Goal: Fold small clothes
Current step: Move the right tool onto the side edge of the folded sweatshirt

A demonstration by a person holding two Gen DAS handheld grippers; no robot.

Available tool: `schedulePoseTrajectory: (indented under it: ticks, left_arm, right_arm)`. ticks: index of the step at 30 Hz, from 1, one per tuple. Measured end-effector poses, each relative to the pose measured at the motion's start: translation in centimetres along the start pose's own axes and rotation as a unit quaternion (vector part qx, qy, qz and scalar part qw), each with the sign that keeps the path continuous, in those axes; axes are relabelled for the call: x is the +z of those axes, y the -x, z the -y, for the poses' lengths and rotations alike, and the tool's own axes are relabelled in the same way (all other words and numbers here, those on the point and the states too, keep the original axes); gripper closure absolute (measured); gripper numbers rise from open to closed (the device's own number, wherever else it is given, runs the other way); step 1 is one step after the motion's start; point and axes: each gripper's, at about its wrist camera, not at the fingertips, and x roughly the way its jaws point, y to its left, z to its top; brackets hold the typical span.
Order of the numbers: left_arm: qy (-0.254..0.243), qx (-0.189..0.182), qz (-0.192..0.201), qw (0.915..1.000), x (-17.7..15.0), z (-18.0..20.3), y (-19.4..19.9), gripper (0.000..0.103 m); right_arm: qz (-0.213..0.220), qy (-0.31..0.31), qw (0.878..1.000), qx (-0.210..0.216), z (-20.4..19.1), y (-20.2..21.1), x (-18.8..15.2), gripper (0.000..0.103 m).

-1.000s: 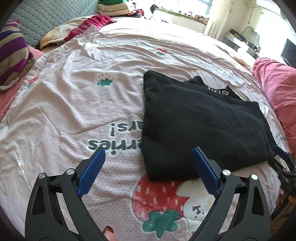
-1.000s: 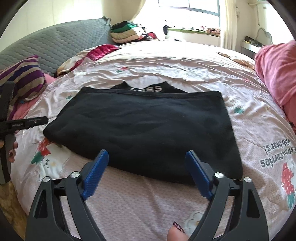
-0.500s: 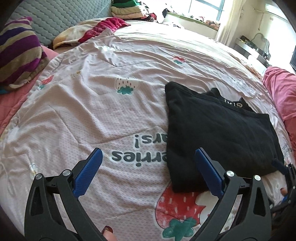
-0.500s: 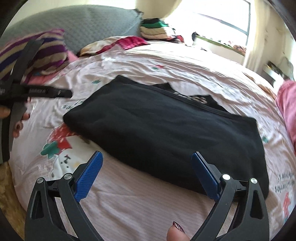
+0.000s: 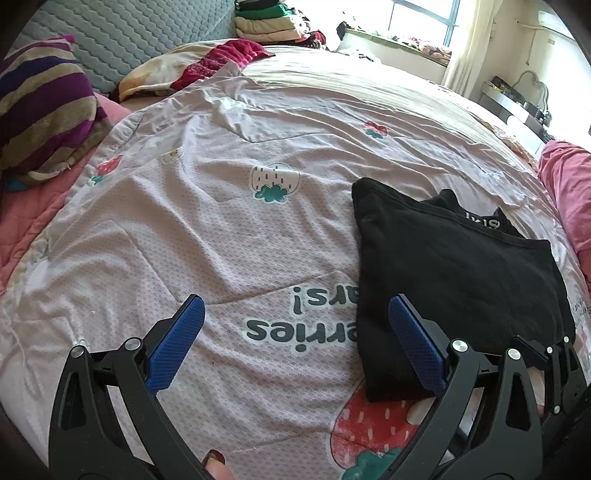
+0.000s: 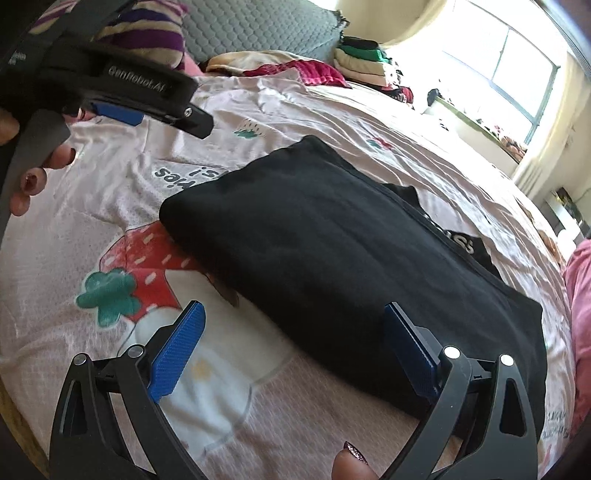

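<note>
Nearest the right wrist camera, the right hand-held gripper (image 6: 291, 341) hangs wide open and empty above the bed (image 6: 122, 206), its blue pads straddling the near edge of the black garment (image 6: 332, 251) without touching it. Just beyond, that garment lies flat on the strawberry-print quilt (image 5: 221, 240) as a thick folded rectangle, one corner over the big red strawberry and a waistband with white lettering peeking out along the far edge. Off to its left, the left hand-held gripper (image 5: 295, 347) is likewise spread wide with nothing between its pads, over bare quilt beside the garment's left edge. The cloth looks soft, light and limp, several layers deep, so it will likely sag and slide apart if lifted by one point; the sensible hold is probably on the near corners, one per gripper, pinching all layers together low against the quilt. The quilt itself is loose and could get caught up in the pinch. Farther back sit a striped pillow (image 5: 40, 118), a quilted grey headboard (image 5: 122, 40), a stack of folded clothes (image 5: 269, 20), and the bright window (image 6: 517, 74) beyond.
</note>
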Motion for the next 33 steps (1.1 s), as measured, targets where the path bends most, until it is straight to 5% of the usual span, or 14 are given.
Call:
schedulePoseTrajectory:
  ticks: [23, 28, 33]
  left_arm:
    - [0.002, 0.024, -0.016, 0.9996, 2.3, 0.3, -3.5, 0.010]
    - [0.026, -0.004, -0.029, 0.9992, 3.1, -0.2, -4.8, 0.010]
    - [0.056, -0.047, -0.043, 0.9964, 3.6, -0.3, -5.6, 0.010]
  right_arm:
    - [0.011, 0.018, 0.999, -0.031, -0.3, -4.2, 3.3, 0.009]
    - [0.040, -0.001, 0.999, -0.021, 0.8, -3.3, 3.4, 0.031]
    - [0.071, -0.011, 0.997, -0.001, 1.2, -1.7, 3.2, 0.069]
